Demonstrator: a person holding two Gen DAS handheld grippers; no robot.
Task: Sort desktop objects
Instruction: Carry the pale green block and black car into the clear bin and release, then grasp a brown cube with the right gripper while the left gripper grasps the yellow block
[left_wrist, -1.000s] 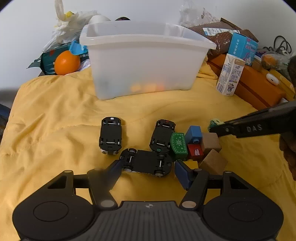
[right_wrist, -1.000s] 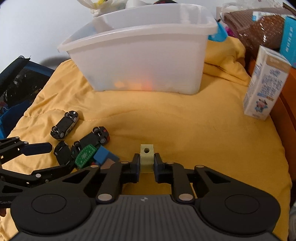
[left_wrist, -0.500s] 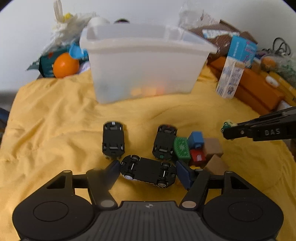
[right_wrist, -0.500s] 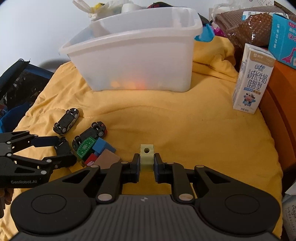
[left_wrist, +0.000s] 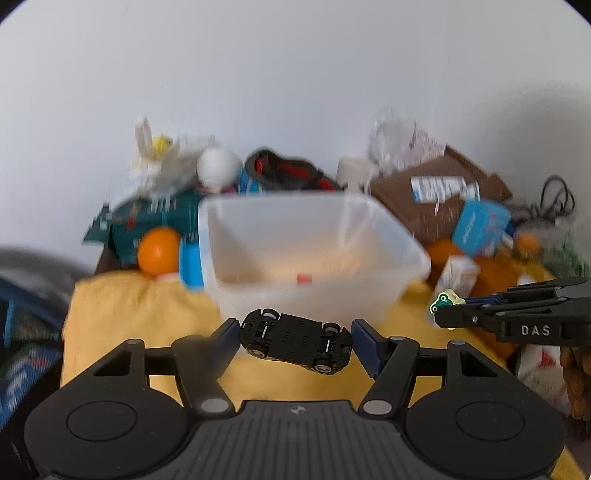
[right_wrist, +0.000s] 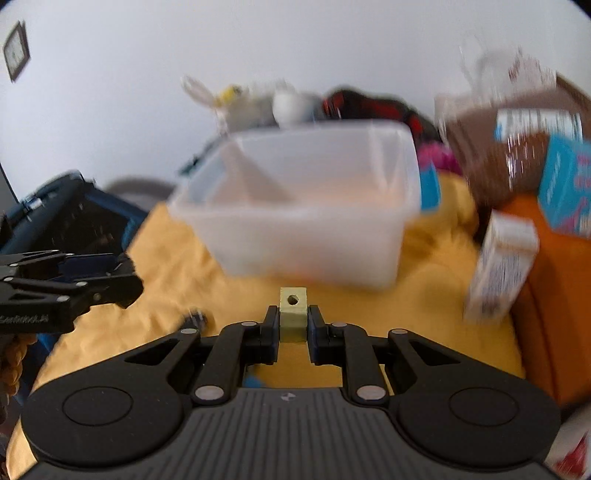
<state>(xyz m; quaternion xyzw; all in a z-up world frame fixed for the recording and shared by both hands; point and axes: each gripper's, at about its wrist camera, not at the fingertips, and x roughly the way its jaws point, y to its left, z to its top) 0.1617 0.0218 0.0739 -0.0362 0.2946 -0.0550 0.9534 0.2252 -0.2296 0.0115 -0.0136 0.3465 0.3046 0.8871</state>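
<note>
"DAS" reads in white on the right tool (left_wrist: 445, 308); other labels are blurred.

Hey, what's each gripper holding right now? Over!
Left gripper shut on black toy car, upside down. Right gripper shut on pale green block. Clear plastic bin ahead, path unblocked.

a black toy car (left_wrist: 295, 340) hangs upside down in the air, wheels up, pinched end to end between two fingers (left_wrist: 364, 341). a small pale yellow block (right_wrist: 293, 309) with a round hole is squeezed between two other fingers (right_wrist: 271, 329). the clear plastic bin (left_wrist: 306, 254) sits just behind on the yellow blanket (right_wrist: 424, 295).
</note>
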